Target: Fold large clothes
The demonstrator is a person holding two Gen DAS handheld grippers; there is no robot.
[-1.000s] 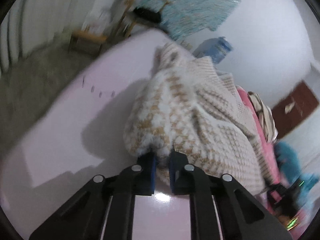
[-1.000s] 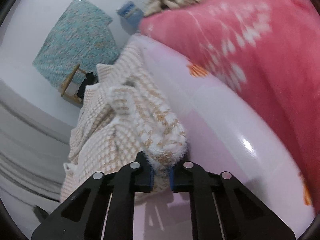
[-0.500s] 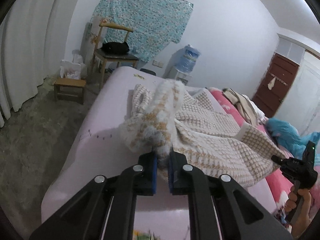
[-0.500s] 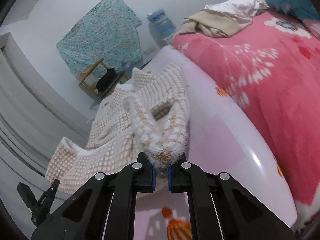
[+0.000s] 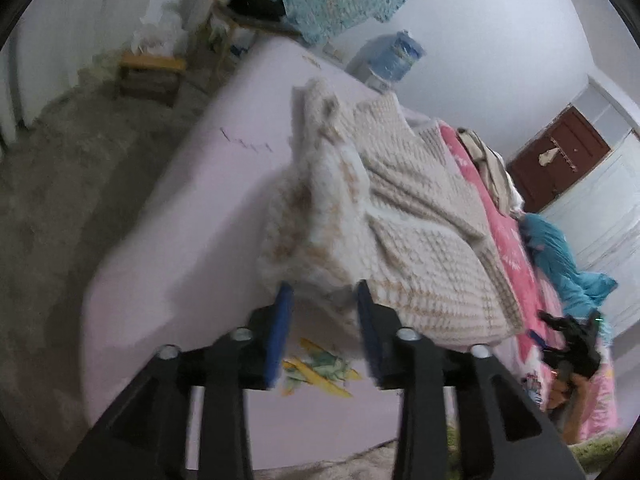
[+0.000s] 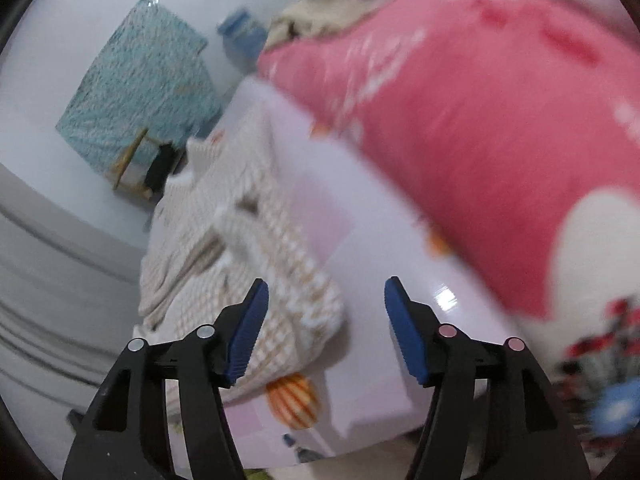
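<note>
- As both pairs of jaws have just been opening, the knit garment (image 5: 404,216) is judged released: it lies in a doubled heap on the pale pink bed sheet (image 5: 208,208), beside the pink floral blanket (image 6: 480,92).
- Left gripper (image 5: 324,312): blue pads parted; the near edge of the garment is seen between them but is not pressed.
- Right gripper (image 6: 326,320): jaws stood wide; the folded corner sits by the left-hand pad, nothing clamped.
- Done, as judged: one fold-over laid down along the near edge.
- Left, as judged: layers are uneven and rumpled; smoothing and at least one further fold are expected.
- Blur noted in both views; fine edges cannot be told.
</note>
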